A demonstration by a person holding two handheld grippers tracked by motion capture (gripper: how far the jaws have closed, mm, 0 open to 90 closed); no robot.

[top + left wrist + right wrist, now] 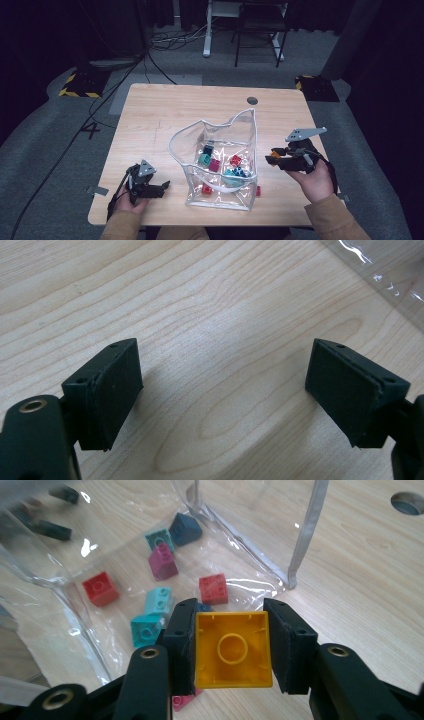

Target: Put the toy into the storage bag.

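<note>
A clear plastic bag [220, 150] stands open in the middle of the wooden table [150, 115], with several coloured bricks inside: red [101, 588], teal [159, 600], magenta [162, 562] and dark blue [185, 528]. My right gripper [274, 156] hovers just right of the bag, shut on a yellow brick [232, 650] whose hollow underside faces the camera. My left gripper [165, 186] rests low at the front left of the bag, open, with bare wood between its pads [107, 390]. A corner of the bag [395, 275] shows at the upper right of the left gripper view.
A red brick [258, 190] lies on the table by the bag's front right corner, and a pink brick [182, 700] peeks out under my right gripper. A round cable hole [252, 100] sits near the far edge. Chairs and cables stand on the floor beyond.
</note>
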